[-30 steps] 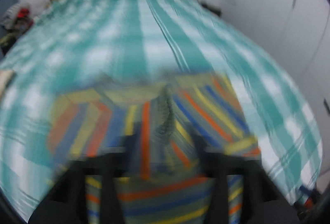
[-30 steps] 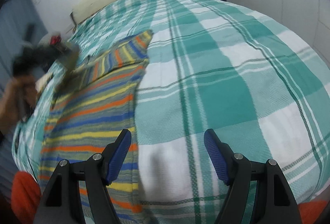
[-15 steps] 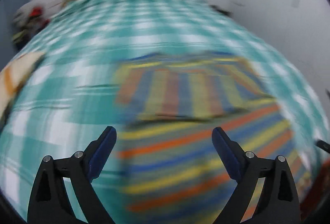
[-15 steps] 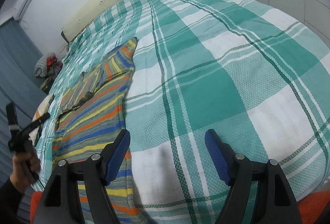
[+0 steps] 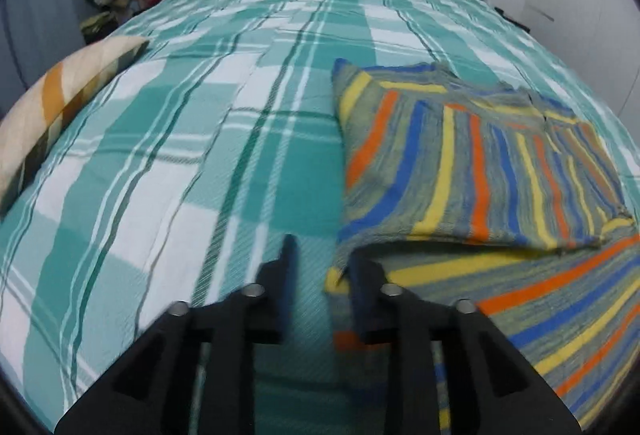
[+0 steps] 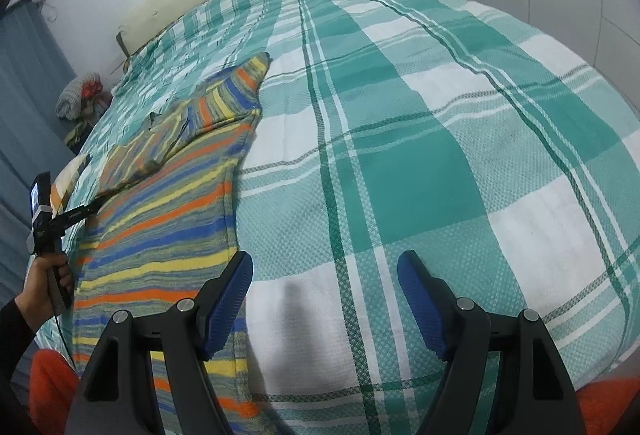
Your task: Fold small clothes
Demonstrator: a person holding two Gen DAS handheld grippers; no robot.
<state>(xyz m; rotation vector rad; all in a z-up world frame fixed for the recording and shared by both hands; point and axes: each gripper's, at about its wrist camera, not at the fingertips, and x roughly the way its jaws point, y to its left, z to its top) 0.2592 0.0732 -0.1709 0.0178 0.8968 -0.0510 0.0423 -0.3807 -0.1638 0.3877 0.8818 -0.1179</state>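
My left claw (image 5: 320, 267) narrows at the soft, floppy striped garment's (image 5: 480, 163) near-left corner, the best hold; right claw (image 6: 324, 295) gapes idle.

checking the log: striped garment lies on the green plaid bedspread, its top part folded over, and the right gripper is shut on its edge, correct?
Not quite: the right wrist view shows the right gripper open, holding nothing, beside the striped garment. The rest stands: the garment lies on the green plaid bedspread, top part folded over.

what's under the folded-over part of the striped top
The folded part lies on the rest of the striped top, which lies flat on the checked bedspread. Whatever lies beneath the flap's middle is covered.
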